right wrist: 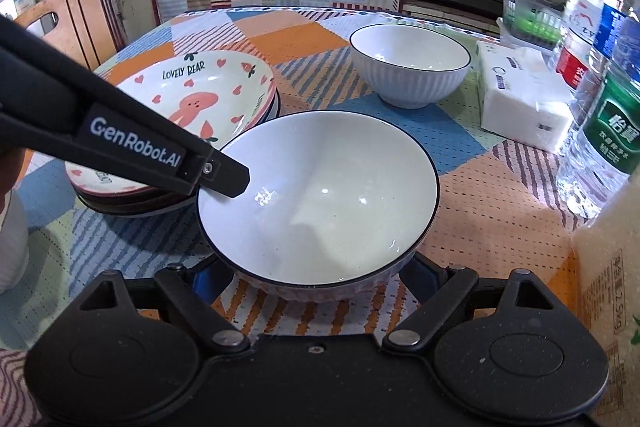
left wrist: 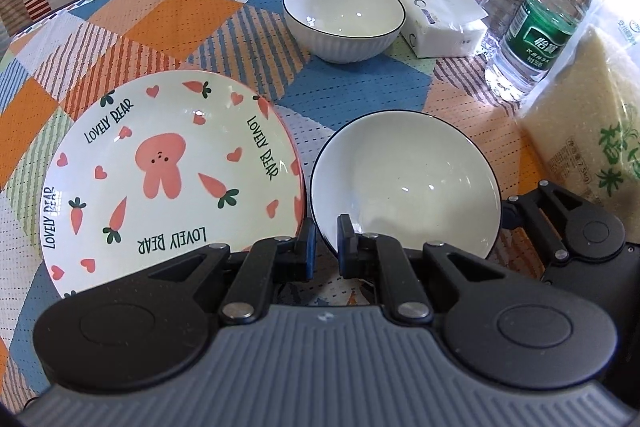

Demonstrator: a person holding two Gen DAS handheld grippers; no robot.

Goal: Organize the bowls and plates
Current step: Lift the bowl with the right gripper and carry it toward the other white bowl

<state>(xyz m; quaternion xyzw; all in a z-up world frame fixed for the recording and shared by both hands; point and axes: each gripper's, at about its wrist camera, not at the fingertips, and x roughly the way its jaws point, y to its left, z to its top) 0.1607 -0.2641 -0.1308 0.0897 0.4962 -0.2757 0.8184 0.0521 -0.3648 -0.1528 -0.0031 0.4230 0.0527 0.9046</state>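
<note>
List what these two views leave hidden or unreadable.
- Left wrist view: near edge of the rabbit-print plate is covered by the left tool.
- Right wrist view: right tool's fingertips sit under the near white dark-rimmed bowl; contact unclear.
- Right wrist view: plates stacked under the top plate show only edges; count unclear.

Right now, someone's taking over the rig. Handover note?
Left tool: shut on the near bowl, pinching its rim.
Right tool: open, fingers either side of that bowl's base; whether they touch it is unclear.
Far bowl stands alone by the tissue pack.
Plates: stacked left of the near bowl, bear plate on top.
Done: plates stacked.
Left: probably nest the two bowls.
</note>
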